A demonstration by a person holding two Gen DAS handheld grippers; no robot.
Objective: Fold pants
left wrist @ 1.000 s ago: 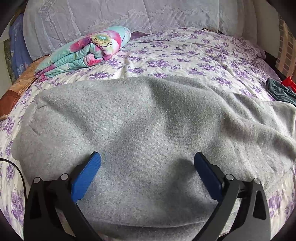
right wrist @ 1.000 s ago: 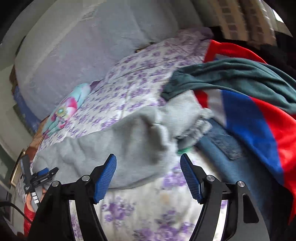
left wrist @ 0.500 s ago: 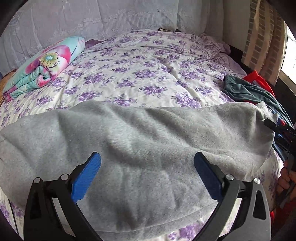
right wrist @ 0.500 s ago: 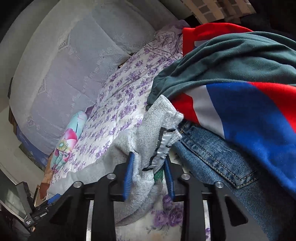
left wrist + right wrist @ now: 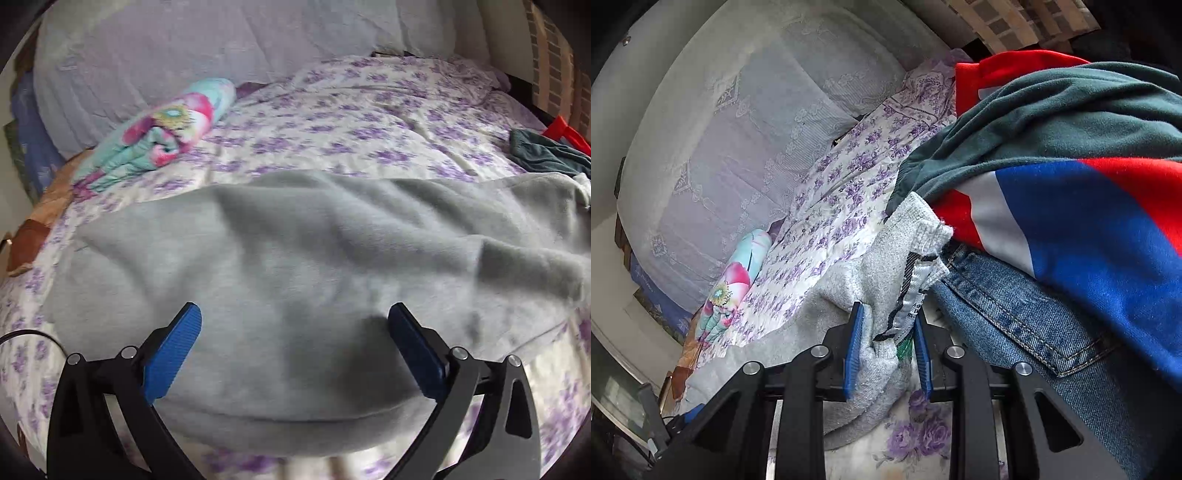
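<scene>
Grey sweatpants (image 5: 295, 258) lie spread across the bed with the purple-flowered cover (image 5: 369, 122). My left gripper (image 5: 293, 332) is open, its blue pads hovering over the near part of the grey cloth, holding nothing. In the right wrist view my right gripper (image 5: 888, 350) is shut on the waistband end of the grey pants (image 5: 897, 266), with the inside label showing between the pads. The pants trail off to the left there (image 5: 768, 350).
A rolled flowery blanket (image 5: 166, 136) lies at the back left by the pillows (image 5: 221, 48). A pile of clothes sits at the right: jeans (image 5: 1034, 325), a red, white and blue garment (image 5: 1089, 221), a dark green one (image 5: 1052, 125).
My right gripper closed on the waistband end of the pants and holds it. The left wrist view swung right, then back left and nearer the cloth; the left gripper stayed open.
</scene>
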